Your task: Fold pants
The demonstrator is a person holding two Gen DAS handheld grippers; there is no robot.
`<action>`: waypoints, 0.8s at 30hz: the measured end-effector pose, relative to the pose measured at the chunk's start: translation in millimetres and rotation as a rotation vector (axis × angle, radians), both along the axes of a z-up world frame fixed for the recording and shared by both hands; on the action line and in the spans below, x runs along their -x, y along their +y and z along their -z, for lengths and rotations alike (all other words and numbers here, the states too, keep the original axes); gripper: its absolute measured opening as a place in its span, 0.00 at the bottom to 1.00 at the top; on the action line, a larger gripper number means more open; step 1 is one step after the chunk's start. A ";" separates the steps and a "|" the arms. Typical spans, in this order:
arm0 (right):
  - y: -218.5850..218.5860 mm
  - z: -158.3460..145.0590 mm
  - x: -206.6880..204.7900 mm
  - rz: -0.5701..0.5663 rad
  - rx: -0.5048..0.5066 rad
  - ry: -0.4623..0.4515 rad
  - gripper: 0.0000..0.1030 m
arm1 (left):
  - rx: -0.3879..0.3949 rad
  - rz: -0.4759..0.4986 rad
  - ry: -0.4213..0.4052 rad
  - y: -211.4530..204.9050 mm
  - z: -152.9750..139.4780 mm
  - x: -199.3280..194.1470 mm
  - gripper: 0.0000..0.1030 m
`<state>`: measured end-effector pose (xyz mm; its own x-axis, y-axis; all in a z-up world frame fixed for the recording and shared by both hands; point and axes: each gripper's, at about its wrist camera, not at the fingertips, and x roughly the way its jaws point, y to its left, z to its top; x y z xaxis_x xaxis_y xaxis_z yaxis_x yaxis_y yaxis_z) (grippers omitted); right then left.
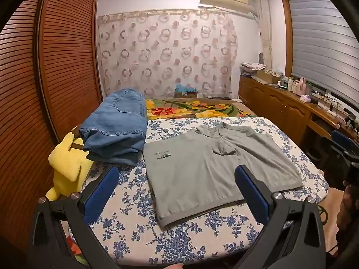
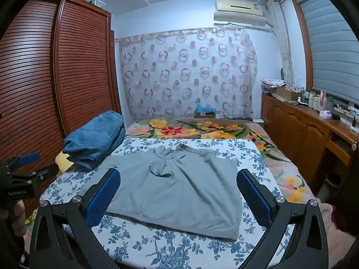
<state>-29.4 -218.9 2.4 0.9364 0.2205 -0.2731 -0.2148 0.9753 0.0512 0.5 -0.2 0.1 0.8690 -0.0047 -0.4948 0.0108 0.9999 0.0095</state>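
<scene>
Both grippers, left gripper [image 1: 177, 192] and right gripper [image 2: 178, 195], hover spread above grey cotton shorts [image 1: 215, 168] lying flat, seemingly unfolded, beside folded blue jeans [image 1: 116, 134].

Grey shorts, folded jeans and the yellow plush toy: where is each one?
Grey shorts [image 1: 202, 170]: left wrist view, middle of the fabric.
Folded jeans [image 1: 116, 130]: left wrist view, top of the stack.
Yellow plush toy [image 1: 67, 163]: left wrist view, its body.
</scene>
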 end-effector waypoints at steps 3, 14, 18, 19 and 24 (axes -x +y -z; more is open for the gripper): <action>0.0 0.0 -0.3 -0.003 -0.014 0.005 1.00 | 0.008 -0.004 -0.029 0.7 -0.3 1.5 1.00; -0.2 0.4 0.9 -0.011 -0.014 -0.001 1.00 | 0.012 -0.011 -0.035 5.3 -4.9 1.7 1.00; -2.4 0.2 1.7 -0.012 -0.010 -0.004 1.00 | 0.009 -0.011 -0.036 5.0 -5.0 1.6 1.00; -2.2 0.2 1.7 -0.012 -0.010 -0.004 1.00 | 0.009 -0.009 -0.036 5.1 -5.2 1.7 1.00; -2.2 1.0 1.8 -0.012 -0.007 -0.003 1.00 | 0.009 -0.009 -0.038 5.2 -6.2 1.6 1.00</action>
<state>-31.2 -221.0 1.4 0.9345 0.2341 -0.2682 -0.2270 0.9722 0.0576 -1.2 5.0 6.3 0.8871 -0.0012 -0.4615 0.0017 1.0000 0.0006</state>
